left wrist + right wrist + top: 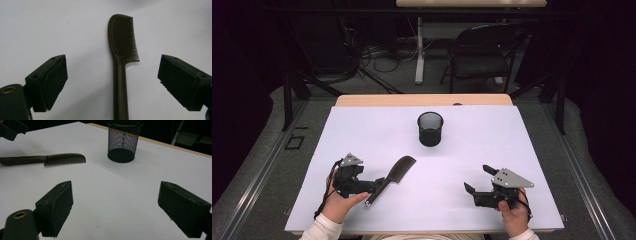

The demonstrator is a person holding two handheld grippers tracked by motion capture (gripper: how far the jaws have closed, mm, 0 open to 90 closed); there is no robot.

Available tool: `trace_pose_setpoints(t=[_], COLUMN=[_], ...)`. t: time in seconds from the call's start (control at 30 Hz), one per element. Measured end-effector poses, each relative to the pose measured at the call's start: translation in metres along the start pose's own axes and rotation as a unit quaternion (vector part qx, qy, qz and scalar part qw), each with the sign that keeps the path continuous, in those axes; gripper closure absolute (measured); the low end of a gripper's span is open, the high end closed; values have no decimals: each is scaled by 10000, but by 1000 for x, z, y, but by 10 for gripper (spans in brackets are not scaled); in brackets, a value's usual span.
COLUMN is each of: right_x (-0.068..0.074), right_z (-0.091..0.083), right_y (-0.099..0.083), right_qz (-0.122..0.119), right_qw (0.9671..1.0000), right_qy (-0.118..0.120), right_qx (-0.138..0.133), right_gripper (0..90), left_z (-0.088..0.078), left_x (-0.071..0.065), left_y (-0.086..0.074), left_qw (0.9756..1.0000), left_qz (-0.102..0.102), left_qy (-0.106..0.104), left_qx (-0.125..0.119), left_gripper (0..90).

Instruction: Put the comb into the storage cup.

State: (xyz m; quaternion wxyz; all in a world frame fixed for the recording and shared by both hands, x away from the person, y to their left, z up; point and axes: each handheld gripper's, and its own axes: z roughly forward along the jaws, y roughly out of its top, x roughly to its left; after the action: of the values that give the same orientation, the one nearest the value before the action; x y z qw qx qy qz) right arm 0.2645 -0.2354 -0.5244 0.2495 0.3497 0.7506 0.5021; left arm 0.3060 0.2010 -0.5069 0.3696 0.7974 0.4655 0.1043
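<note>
A dark brown comb (397, 172) lies flat on the white table top (492, 135), teeth end pointing toward the far right. My left gripper (373, 190) is open, and the comb's handle (120, 87) runs between its jaws without touching either pad. In the left gripper view the comb's teeth (125, 40) lie ahead of the left gripper (112, 60). My right gripper (477, 178) rests at the front right, open and holding nothing. In the right gripper view the right gripper (116, 186) faces bare table, with the comb (50, 159) far to its left.
A black mesh cup (430, 129) stands upright near the table's far middle, and it also appears as the mesh cup (122, 141) ahead of the right jaws. A black folding chair (484, 50) and cables sit on the floor beyond the table.
</note>
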Motion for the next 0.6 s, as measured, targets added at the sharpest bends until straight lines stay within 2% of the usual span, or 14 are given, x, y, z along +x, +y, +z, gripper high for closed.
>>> trace_pose_setpoints(t=[0.23,0.4,0.53,0.6], right_x=[1,2,3,3], right_z=[1,5,5,4], right_y=[1,2,2,2], right_qz=[-25,-80,-93,-85], right_qw=[10000,9999,9999,9999], right_qy=[-52,-57,-73,-95], right_qx=[22,53,57,56], right_gripper=[128,129,129,129], left_z=[-3,-5,-4,-4], left_x=[1,0,0,-1], left_y=[6,9,12,13], left_qw=[9997,9992,9989,9989], left_qz=[26,144,56,81], left_qy=[-153,-109,-145,-89], left_qx=[170,360,445,453], left_gripper=[61,62,62,63])
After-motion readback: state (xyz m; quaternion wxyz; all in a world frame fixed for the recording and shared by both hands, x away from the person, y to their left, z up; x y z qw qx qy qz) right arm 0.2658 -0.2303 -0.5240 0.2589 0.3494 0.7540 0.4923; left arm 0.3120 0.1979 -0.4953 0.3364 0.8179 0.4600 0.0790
